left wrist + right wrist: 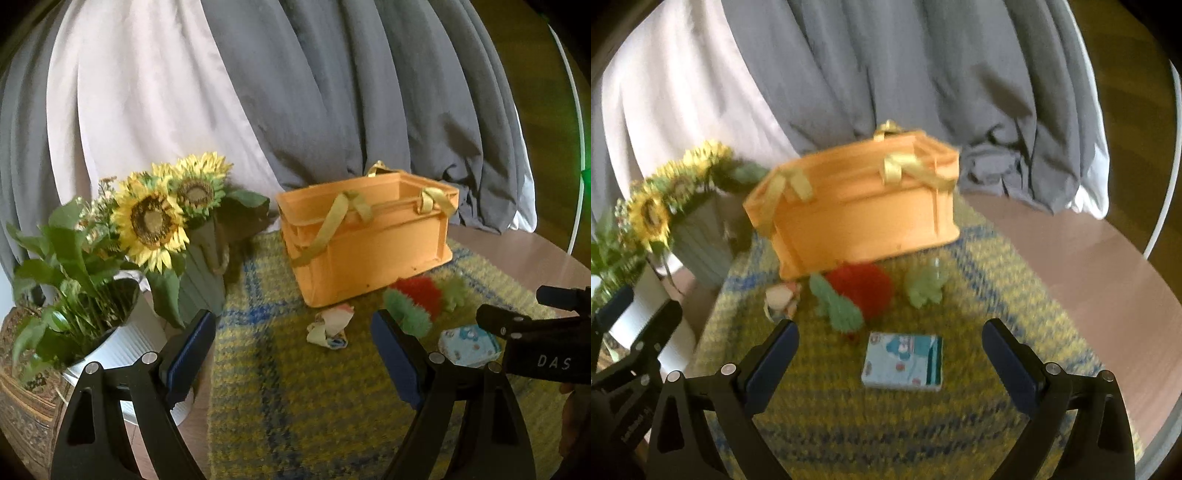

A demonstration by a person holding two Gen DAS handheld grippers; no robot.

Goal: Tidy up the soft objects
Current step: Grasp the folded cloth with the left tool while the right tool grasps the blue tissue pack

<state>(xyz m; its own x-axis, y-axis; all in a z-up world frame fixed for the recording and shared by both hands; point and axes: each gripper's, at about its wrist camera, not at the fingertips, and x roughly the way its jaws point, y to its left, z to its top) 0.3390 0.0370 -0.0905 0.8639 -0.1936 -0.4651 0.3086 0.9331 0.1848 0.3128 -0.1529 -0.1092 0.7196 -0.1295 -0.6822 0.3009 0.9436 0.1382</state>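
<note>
So the soft stuff is all sitting loose on the yellow-and-blue woven mat [886, 424], right in front of the orange bin [857, 218]. Red-and-green fuzzy toy [857, 291] is dead center, with a small green plush [925, 286] at its 3 o'clock and a crumpled little cloth thing [781, 297] at its 9 o'clock. The light blue printed pack [903, 360] lies flat at about 6 o'clock from the red toy, closer to the camera.

Right gripper [890, 356] is spread wide and holding nothing, and the blue pack sits between its fingers in the right wrist view, not touched by either pad. Left gripper [291, 343] is also wide open and empty, hanging over the mat with the crumpled cloth just ahead of it.

The bin has yellow strap handles [332, 225] and looks empty from what I can see. Sunflowers [151, 221] in a pot at the bin's 9 o'clock, gray curtain [332, 92] at 12.
</note>
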